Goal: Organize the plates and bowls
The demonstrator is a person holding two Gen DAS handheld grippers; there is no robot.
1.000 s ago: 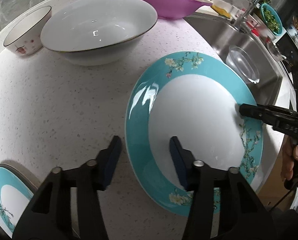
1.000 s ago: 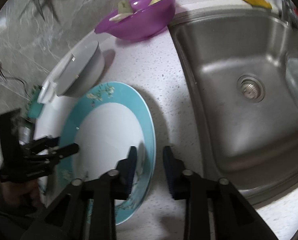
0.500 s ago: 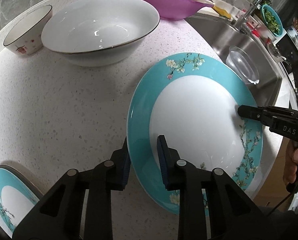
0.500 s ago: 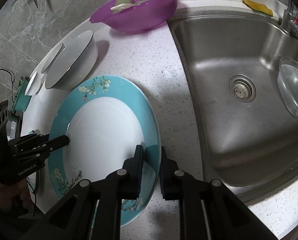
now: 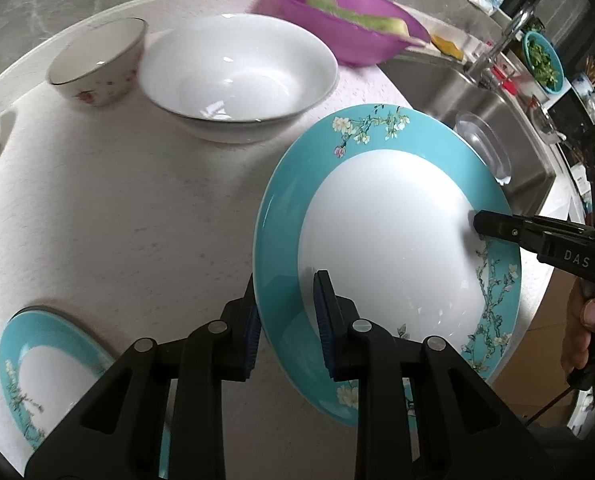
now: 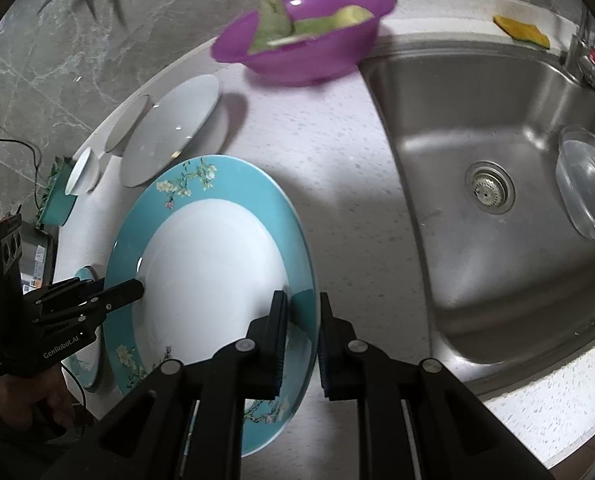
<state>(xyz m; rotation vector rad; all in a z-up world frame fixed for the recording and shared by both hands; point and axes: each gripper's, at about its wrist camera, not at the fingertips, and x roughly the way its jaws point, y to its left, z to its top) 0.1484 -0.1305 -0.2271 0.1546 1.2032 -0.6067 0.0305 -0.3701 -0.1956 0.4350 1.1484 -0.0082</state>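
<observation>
Left wrist view: left gripper [image 5: 287, 320] clamped on teal floral plate [image 5: 377, 240] near rim; right gripper [image 6: 302, 340] clamped on opp. rim, plate tilted above counter [image 5: 117, 220].

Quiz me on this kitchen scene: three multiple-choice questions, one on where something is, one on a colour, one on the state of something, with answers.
1. Where is the clear bowl?
A. in the sink
B. on the big plate
C. inside the white bowl

2. What colour is the bowl holding the green peels?
A. yellow
B. purple
C. black

3. How is the big plate held?
A. lying untouched on the counter
B. by one gripper only
C. by both grippers, one on each side of its rim

Answers:
1. A, it sits in the steel sink beside the drain.
2. B, the purple bowl stands at the back of the counter.
3. C, the left gripper and the right gripper each clamp the teal rim.
</observation>
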